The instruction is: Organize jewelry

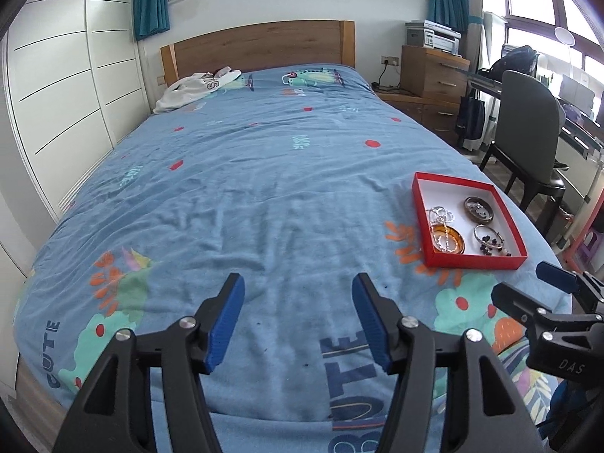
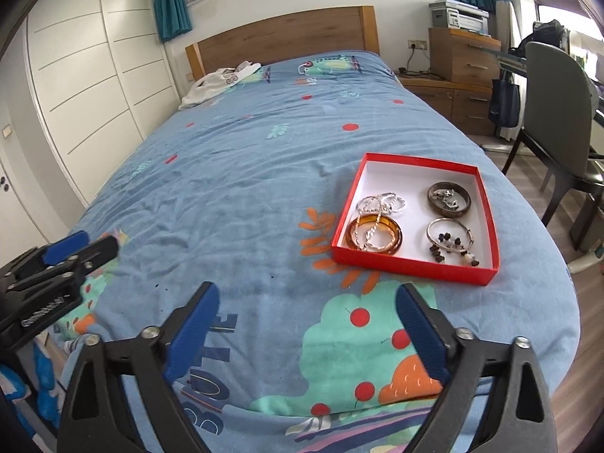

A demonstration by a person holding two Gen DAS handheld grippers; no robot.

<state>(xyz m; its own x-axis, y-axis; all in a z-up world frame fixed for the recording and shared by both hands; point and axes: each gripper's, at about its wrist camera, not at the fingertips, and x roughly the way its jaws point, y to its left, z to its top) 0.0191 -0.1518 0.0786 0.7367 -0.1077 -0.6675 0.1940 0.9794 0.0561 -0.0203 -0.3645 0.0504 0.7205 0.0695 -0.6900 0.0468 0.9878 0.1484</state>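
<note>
The red box (image 2: 415, 264) lay open on the blue bedspread (image 2: 245, 188), near the bed's right edge and toward its near end. Inside, an amber bangle (image 2: 375, 234) sat in the near left corner with a silver chain (image 2: 381, 204) draped over it and coiled just beyond. A dark bangle (image 2: 449, 198) lay at the far right, with small silvery pieces inside its ring. A silver bangle (image 2: 449, 234) lay at the near right, with a string of dark beads (image 2: 453, 245) across it and trailing toward the near wall.

The right gripper (image 2: 307, 336) hung over the bedspread just near of the box, its blue pads wide apart and nothing between them. The left gripper (image 1: 298, 321) hung farther left, over bare bedspread, well apart from the box, its jaws likewise spread and empty. In the left wrist view the box (image 1: 472, 260) showed at far right, with the right gripper (image 1: 536, 290) just near of it.

A white garment (image 2: 219, 83) lay crumpled by the wooden headboard (image 2: 283, 34) at the far end. White wardrobe doors (image 2: 87, 75) stood to the left; a wooden dresser (image 2: 464, 56) with a printer (image 2: 458, 17) on top and a grey chair (image 2: 555, 113) stood to the right.
</note>
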